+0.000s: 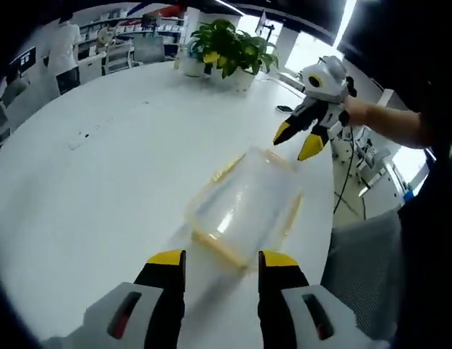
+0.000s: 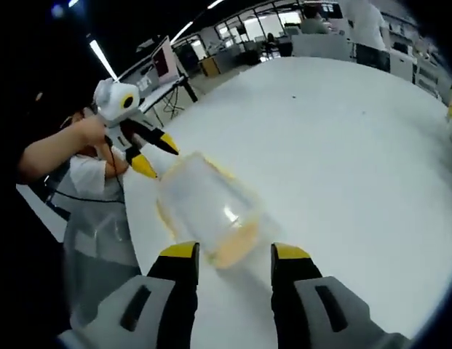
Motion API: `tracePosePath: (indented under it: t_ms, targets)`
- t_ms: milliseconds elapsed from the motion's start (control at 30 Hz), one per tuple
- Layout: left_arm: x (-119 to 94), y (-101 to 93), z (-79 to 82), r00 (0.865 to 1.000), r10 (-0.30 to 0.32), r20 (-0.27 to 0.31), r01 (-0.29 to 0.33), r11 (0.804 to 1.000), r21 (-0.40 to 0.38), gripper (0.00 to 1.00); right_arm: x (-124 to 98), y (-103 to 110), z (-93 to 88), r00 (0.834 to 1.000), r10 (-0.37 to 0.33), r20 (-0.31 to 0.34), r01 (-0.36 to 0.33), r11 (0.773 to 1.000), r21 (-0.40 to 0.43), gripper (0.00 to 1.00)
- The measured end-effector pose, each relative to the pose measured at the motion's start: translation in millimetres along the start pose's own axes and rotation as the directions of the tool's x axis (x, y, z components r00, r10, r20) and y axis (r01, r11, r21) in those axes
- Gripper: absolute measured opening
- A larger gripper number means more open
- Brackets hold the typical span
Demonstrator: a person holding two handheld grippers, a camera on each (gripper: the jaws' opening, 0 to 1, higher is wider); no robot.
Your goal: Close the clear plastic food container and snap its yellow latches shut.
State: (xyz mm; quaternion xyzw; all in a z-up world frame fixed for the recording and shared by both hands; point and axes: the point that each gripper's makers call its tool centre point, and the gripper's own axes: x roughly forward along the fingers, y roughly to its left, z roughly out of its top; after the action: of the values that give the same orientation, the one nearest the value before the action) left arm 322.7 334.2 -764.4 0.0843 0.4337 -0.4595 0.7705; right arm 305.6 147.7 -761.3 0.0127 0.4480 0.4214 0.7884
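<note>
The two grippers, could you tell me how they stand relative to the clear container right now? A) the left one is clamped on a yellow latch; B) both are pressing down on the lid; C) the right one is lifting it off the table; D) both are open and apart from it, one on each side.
D: the left gripper and the right gripper both show spread jaws, with the container lying untouched on the white table between them.

- The container (image 1: 244, 207) ahead of my jaws is clear, glossy plastic with a yellow rim.
- The table (image 1: 102, 167) looks smooth, white and slightly shiny.
- My left gripper (image 1: 222, 265) has matt black fingers with yellow tips; at two o'clock, my right gripper (image 1: 298, 142) has a glossy white shell.
</note>
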Motion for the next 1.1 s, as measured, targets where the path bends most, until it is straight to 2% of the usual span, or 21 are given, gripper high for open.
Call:
tracePosePath:
  t_ms: [133,333,400,500,533,567,700,967,1033,1100]
  targets:
    - [2.2,0.2,2.7,0.999,0.005,0.038,-0.001,0.996,-0.092,0.33,1.7,0.3,0.6,1.0,-0.009,0.019,0.008,1.0,0.03,0.36]
    - [6.9,0.3,-1.6,0.999,0.023,0.04,-0.018,0.99,-0.138,0.33,6.9,5.3,-0.8,1.0,-0.002,0.029,0.0,0.998,0.065,0.36]
    - [7.9,1.1,-1.8,0.998,0.039,0.046,-0.03,0.983,-0.181,0.32,10.6,7.0,-3.2,1.0,0.002,0.022,-0.004,0.997,0.073,0.36]
    - [9.3,-2.0,-7.2,0.999,0.035,0.019,-0.029,0.96,-0.28,0.21,12.9,9.8,-4.6,1.0,0.005,0.021,-0.007,0.997,0.071,0.34]
    - [10.3,2.9,-7.5,0.998,0.057,0.022,-0.048,0.954,-0.295,0.19,13.8,10.9,-4.4,1.0,0.006,0.024,-0.008,0.997,0.072,0.33]
    - [10.8,5.3,-7.7,0.997,0.072,0.024,-0.061,0.953,-0.297,0.19,14.8,10.8,-5.0,1.0,0.005,0.024,-0.007,0.997,0.072,0.33]
    - [14.8,2.7,-8.5,0.998,0.062,0.016,-0.053,0.942,-0.33,0.2,18.3,12.7,-7.7,1.0,0.009,0.017,-0.01,0.997,0.082,0.33]
    - [18.4,1.9,-6.3,0.998,0.064,0.018,-0.053,0.93,-0.365,0.2,24.7,13.5,-15.3,1.0,0.008,-0.02,-0.006,0.997,0.083,0.27]
    - [18.8,2.2,-6.4,0.998,0.06,0.022,-0.048,0.934,-0.355,0.2,25.1,13.3,-14.4,1.0,0.004,-0.011,-0.002,0.995,0.097,0.28]
    - [18.9,0.6,-6.8,0.999,0.047,0.027,-0.034,0.927,-0.373,0.18,25.3,13.1,-14.6,1.0,0.004,-0.006,-0.003,0.994,0.108,0.28]
